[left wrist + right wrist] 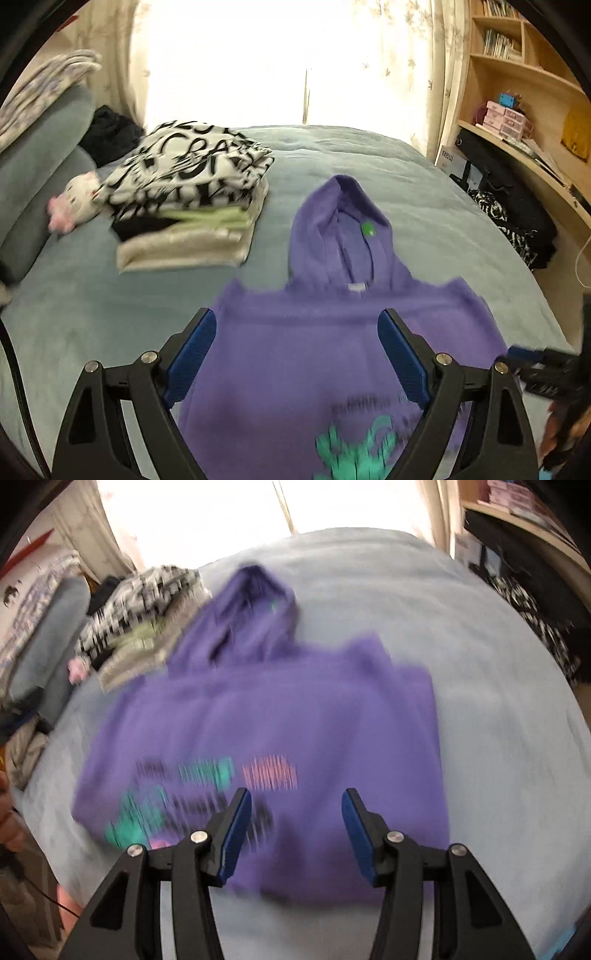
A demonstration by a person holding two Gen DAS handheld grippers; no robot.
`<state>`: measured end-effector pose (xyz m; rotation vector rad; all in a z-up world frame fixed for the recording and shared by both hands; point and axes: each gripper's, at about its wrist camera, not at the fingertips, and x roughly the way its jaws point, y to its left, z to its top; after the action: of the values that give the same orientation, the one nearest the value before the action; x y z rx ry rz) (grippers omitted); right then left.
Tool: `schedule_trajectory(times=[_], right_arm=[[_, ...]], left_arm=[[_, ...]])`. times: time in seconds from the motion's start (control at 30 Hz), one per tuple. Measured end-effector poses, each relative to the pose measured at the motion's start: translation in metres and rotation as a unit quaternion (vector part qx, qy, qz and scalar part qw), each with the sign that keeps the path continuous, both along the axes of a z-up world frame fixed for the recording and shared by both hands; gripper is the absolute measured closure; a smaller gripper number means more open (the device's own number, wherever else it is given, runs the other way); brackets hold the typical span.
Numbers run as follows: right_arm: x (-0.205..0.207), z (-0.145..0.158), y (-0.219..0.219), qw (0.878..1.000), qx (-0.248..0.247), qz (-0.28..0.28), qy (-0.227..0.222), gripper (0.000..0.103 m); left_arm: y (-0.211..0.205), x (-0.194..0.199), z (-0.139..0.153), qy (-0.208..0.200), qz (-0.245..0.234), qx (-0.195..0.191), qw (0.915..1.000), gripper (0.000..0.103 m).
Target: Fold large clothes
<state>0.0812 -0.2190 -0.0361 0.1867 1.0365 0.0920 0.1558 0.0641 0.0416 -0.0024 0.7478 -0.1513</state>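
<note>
A purple hoodie (295, 354) lies flat on the light blue bed (74, 314), hood pointing toward the window, sleeves folded in, with a green and pink print on its front. It also shows in the right wrist view (280, 716), blurred. My left gripper (297, 325) is open and empty, above the hoodie's chest. My right gripper (295, 805) is open and empty, above the hoodie's lower part near the print (269, 777). The right gripper also shows at the right edge of the left wrist view (546, 373).
A stack of folded clothes (188, 206) topped by a black-and-white patterned piece sits at the bed's left, with a small plush toy (74, 203) beside it. A grey headboard cushion (40, 155) is at far left. Wooden shelves (524, 74) and dark clothing (513, 221) stand at the right.
</note>
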Motion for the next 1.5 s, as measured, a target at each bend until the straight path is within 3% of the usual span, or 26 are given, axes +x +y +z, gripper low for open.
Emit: schedule_trajectory(times=[0.1,0.23,0.33,0.43,0.67,0.8,0.87,0.9,0.93,0.97,1.0,1.17,1.27,1.5], right_arm=[[0.059,0.021,-0.005,1.000,0.010,0.008,-0.021,0.052],[0.138,0.024,-0.011,0.999,0.028,0.012,-0.028,0.052],[0.200,0.009,-0.015,0.999,0.043,0.002,-0.023,0.052],[0.259,-0.017,-0.017,0.999,0.050,-0.012,-0.005,0.052],[0.329,-0.064,-0.015,0.996,0.078,-0.031,0.017,0.052],[0.352,-0.077,-0.012,0.997,0.073,-0.032,0.017,0.052],[0.360,-0.081,-0.010,0.996,0.079,-0.030,0.017,0.052],[0.362,-0.083,-0.009,0.996,0.083,-0.028,0.016,0.057],[0.364,-0.084,-0.007,0.996,0.082,-0.025,0.015,0.070],[0.366,-0.085,-0.004,0.997,0.078,-0.020,0.016,0.077],[0.366,-0.086,0.000,0.997,0.072,-0.013,0.018,0.092],[0.346,-0.064,0.007,0.999,0.039,-0.004,-0.021,0.097],[0.320,-0.034,0.001,0.998,0.042,-0.003,-0.056,0.097],[0.220,0.040,-0.010,0.987,0.092,0.027,-0.127,0.097]], left_arm=[[-0.007,0.067,-0.007,0.023,0.001,0.008,0.9997,0.015],[-0.023,0.159,-0.037,0.067,-0.004,0.034,0.9972,0.017],[-0.036,0.214,-0.069,0.097,0.009,0.057,0.9936,0.017],[-0.040,0.256,-0.103,0.139,0.021,0.048,0.9889,0.019],[-0.043,0.308,-0.155,0.183,0.019,0.046,0.9819,0.020],[-0.046,0.317,-0.179,0.200,0.008,0.044,0.9788,0.022],[-0.045,0.319,-0.184,0.202,0.008,0.025,0.9791,0.029],[-0.045,0.319,-0.184,0.201,0.008,0.016,0.9795,0.034],[-0.043,0.320,-0.184,0.200,0.002,0.000,0.9798,0.051],[-0.043,0.319,-0.183,0.200,-0.005,-0.019,0.9796,0.081],[-0.043,0.318,-0.181,0.204,-0.009,-0.033,0.9785,0.096],[-0.045,0.292,-0.149,0.172,0.021,-0.008,0.9849,0.098],[-0.036,0.265,-0.116,0.144,0.027,-0.020,0.9890,0.098],[-0.010,0.170,-0.055,0.102,0.001,-0.041,0.9940,0.098]])
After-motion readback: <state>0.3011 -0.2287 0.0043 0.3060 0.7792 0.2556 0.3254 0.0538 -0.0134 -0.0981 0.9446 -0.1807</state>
